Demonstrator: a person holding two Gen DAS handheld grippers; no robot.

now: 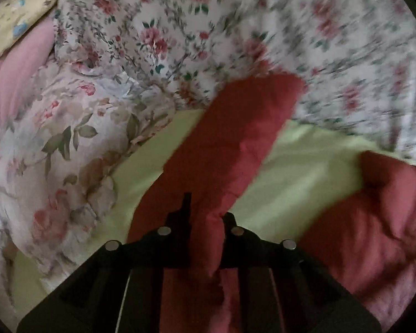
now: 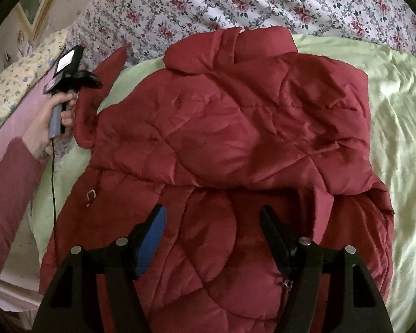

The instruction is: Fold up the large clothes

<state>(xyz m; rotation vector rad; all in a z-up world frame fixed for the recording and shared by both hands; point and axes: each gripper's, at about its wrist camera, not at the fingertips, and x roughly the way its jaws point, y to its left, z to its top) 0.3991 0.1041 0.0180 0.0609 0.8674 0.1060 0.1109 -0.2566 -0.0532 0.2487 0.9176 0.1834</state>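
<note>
On bed's green sheet [image 2: 396, 105]: red puffer jacket [image 2: 235, 127], sleeve [image 1: 230, 127] pinched in left gripper [image 1: 206, 222]. Right gripper [image 2: 212, 222] spread, hovering above hem. Slick puffy fabric could slip out mid-fold, fold springs back.

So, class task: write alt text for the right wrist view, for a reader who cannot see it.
A red quilted jacket lies partly folded on a pale green sheet over a flowered bedspread. The right gripper hangs open just above the jacket's near half. At far left, a hand with the left gripper holds the jacket's sleeve.
</note>
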